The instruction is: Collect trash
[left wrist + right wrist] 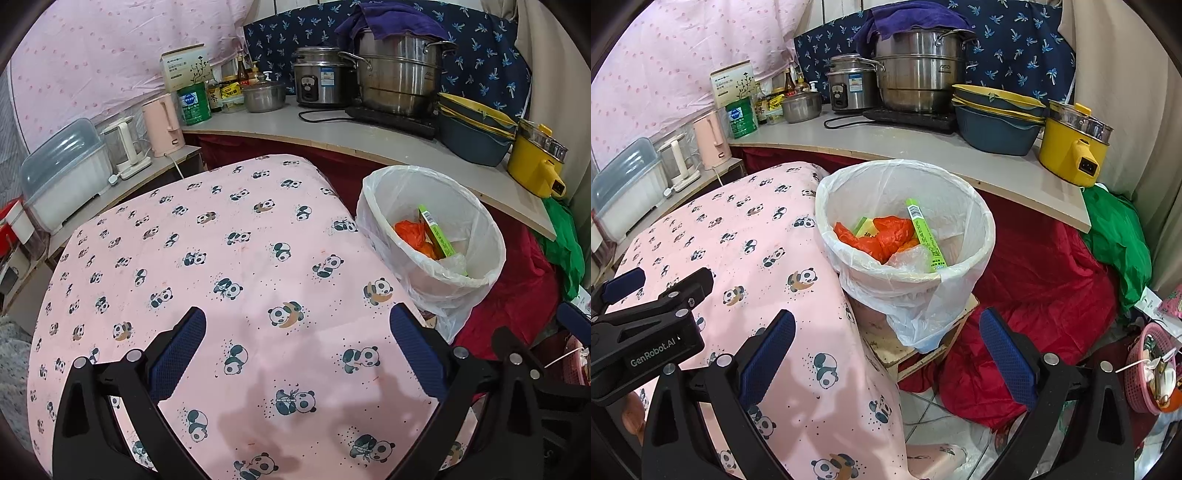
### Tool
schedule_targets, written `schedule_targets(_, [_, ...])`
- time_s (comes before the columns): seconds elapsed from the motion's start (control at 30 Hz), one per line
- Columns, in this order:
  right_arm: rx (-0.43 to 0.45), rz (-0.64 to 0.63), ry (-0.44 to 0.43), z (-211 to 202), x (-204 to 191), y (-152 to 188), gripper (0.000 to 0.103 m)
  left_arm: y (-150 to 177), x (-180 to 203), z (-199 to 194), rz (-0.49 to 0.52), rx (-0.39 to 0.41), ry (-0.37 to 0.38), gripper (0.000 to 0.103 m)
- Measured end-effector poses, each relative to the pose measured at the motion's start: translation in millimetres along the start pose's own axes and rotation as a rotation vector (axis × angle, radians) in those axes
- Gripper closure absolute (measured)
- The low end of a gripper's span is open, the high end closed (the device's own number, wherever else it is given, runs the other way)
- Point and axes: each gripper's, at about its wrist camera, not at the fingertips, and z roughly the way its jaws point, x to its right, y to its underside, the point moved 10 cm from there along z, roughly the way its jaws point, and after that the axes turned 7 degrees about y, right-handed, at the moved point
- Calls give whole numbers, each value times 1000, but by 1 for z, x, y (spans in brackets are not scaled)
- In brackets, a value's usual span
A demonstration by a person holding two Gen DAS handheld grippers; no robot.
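Note:
A white bin (975, 254) lined with a clear plastic bag stands to the right of the table on a small wooden stool. Inside lie an orange plastic bag (886, 236), a long green box (923, 232) and a crumpled clear wrapper (908, 258). In the left wrist view the same bin (487, 266) sits right of the table with the green box (437, 234) in it. My left gripper (297, 354) is open over the panda tablecloth (221, 280), holding nothing. My right gripper (886, 354) is open too, hanging above the table's edge just short of the bin.
A counter (871, 144) behind holds steel pots (919, 74), a rice cooker, stacked basins (997, 122) and a yellow electric pot (1071, 147). Kettles (164, 125) and a plastic container stand at left. Red cloth (1034, 295), green fabric and a pink basket (1148, 369) lie on the floor right.

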Motion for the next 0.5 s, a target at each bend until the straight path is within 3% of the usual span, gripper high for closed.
schedule_targets(0.5, [-2,-5,0,1,-3,-1,7,3,-5,2,-7,-13,-3,8])
